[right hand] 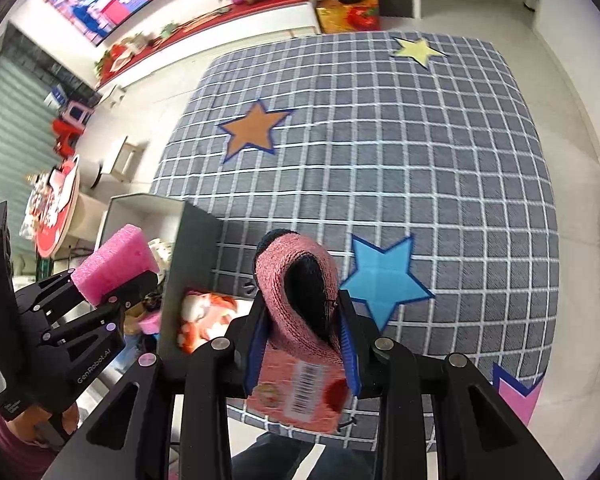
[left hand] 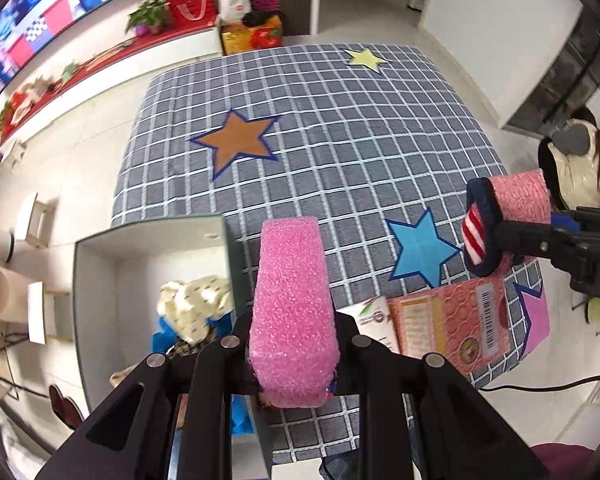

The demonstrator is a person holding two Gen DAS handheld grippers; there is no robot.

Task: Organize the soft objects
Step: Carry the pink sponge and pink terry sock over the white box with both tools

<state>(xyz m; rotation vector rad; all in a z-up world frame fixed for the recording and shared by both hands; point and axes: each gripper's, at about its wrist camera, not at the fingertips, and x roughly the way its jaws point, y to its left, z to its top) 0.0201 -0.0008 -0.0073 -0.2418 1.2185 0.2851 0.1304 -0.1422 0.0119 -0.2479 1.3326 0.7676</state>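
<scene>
Pink sponge (left hand: 292,312) sits pinched in the left gripper (left hand: 294,354) beside the grey bin (left hand: 152,240) at the bed's (left hand: 340,152) left edge; the right gripper (right hand: 306,320) clamps a pink sock (right hand: 300,280). Carry each over the bin's rim before letting go.

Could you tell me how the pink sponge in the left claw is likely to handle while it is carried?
The sponge looks like open-cell foam, so probably very light. It narrows where the left claw pinches it, so likely squashy. It stands straight beyond the grip, so it seems to hold shape rather than flop.
</scene>
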